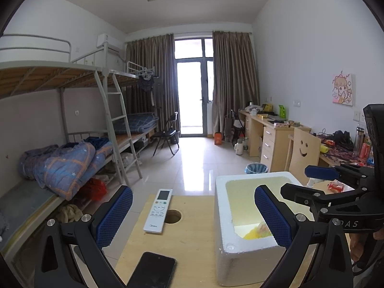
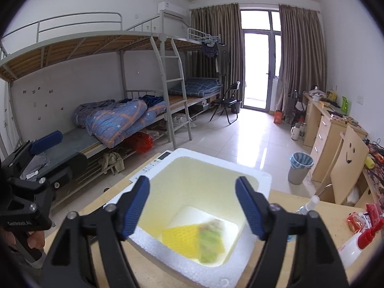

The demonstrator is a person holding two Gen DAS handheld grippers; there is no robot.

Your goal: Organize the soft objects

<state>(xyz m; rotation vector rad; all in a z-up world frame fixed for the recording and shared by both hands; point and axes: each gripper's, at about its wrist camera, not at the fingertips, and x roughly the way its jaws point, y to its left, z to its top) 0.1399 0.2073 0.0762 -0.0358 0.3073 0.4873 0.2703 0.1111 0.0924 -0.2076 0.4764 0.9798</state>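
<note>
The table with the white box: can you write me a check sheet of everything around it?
Surface: wooden table, with a round hole.
Job's things: yellow and green soft items, blurred, lying inside white foam box.
Clutter: remote control, black phone, red-capped bottle, clear spray bottle, red packet.
Grippers: left hand-held gripper open, empty; right hand-held gripper open above the box, empty.
Cables: nothing seen on the table.
Surroundings: bunk beds, desks, bin.

Yellow-green soft thing point(image 2: 204, 242) in the foam box point(image 2: 182, 261) is blurred.
</note>
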